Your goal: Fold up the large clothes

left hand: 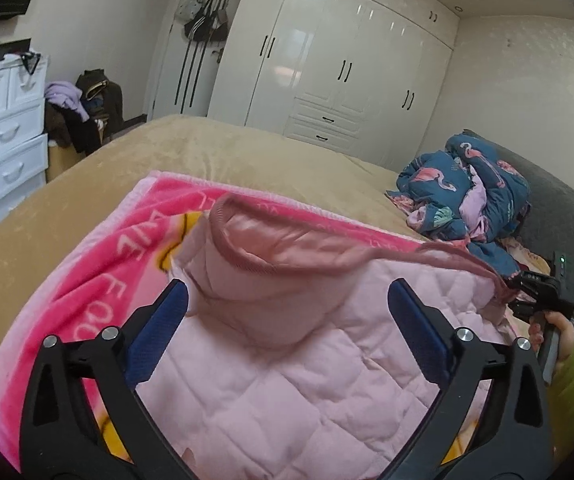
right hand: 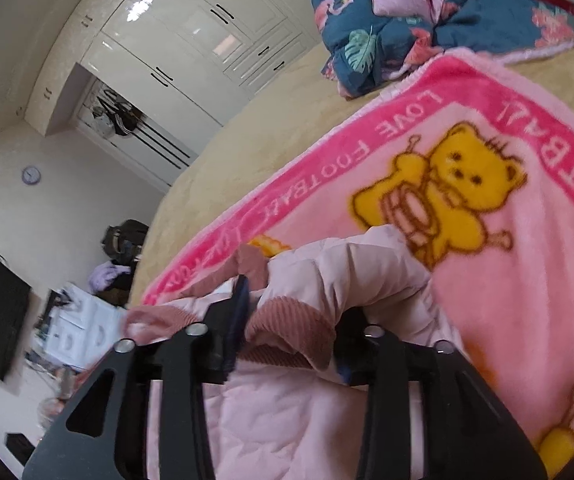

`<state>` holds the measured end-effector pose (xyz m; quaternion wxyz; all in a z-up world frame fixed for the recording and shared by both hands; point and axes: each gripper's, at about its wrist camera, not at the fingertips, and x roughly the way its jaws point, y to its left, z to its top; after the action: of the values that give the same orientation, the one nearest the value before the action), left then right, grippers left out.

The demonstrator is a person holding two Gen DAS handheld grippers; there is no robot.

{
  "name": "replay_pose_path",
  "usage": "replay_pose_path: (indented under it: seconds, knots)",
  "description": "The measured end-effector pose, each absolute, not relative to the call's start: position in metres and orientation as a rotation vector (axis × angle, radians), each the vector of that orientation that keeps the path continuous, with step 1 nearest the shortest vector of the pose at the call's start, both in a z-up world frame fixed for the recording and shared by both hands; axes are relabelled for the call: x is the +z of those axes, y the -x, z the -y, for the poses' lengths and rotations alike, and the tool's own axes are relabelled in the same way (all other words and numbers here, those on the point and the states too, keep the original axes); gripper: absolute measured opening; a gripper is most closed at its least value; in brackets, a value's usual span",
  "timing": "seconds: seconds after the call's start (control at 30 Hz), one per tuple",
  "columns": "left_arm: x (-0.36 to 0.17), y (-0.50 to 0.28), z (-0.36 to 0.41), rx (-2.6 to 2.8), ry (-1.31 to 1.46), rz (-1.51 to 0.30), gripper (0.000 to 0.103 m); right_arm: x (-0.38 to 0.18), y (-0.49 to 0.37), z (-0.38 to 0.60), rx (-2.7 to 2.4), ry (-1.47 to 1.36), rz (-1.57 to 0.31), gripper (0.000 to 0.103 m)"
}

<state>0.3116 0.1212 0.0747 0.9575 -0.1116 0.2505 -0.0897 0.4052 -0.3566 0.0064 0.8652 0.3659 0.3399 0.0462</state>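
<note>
A pale pink quilted jacket (left hand: pixel 287 364) with a darker ribbed hem (left hand: pixel 287 264) lies on a bright pink teddy-bear blanket (left hand: pixel 99 280) spread over the bed. My left gripper (left hand: pixel 287 320) is open and empty, hovering just above the jacket's middle. My right gripper (right hand: pixel 291 320) is shut on the jacket's ribbed edge (right hand: pixel 287 332) and holds it lifted above the blanket (right hand: pixel 487 240). In the left wrist view the right gripper (left hand: pixel 527 292) pulls the hem taut at the far right.
The tan bedspread (left hand: pixel 191 148) extends beyond the blanket. A heap of blue flamingo-print bedding (left hand: pixel 471 196) lies at the bed's far right, also in the right wrist view (right hand: pixel 399 12). White wardrobes (left hand: pixel 339 52), a white drawer unit (left hand: pixel 3 128) and a clothes pile (left hand: pixel 83 108) stand beyond.
</note>
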Motion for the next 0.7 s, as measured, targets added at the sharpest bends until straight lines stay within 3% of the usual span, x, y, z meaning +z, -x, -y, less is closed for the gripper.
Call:
replay_pose_path:
  seconds: [0.03,0.1,0.17,0.27,0.4,0.7]
  knots:
    - [0.076,-0.309,-0.12,-0.178,0.213,-0.505,0.094,0.006,-0.407,0.358,0.121,-0.792,-0.715,0.054]
    - [0.077,-0.307,-0.118,-0.147,0.169,-0.512,0.094,0.008,-0.407,0.36,0.134,-0.809,-0.714,0.078]
    - [0.075,-0.308,-0.119,-0.13,0.149,-0.529,0.094,0.012,-0.404,0.36,0.111,-0.788,-0.709,0.085]
    - [0.067,-0.311,-0.122,-0.111,0.14,-0.559,0.094,0.015,-0.398,0.366,0.136,-0.808,-0.691,0.085]
    - [0.054,-0.315,-0.13,-0.081,0.137,-0.599,0.094,0.02,-0.383,0.372,0.117,-0.747,-0.666,0.094]
    - [0.016,-0.321,-0.17,-0.004,0.201,-0.714,0.094,0.01,-0.347,0.359,0.041,-0.313,-0.675,0.099]
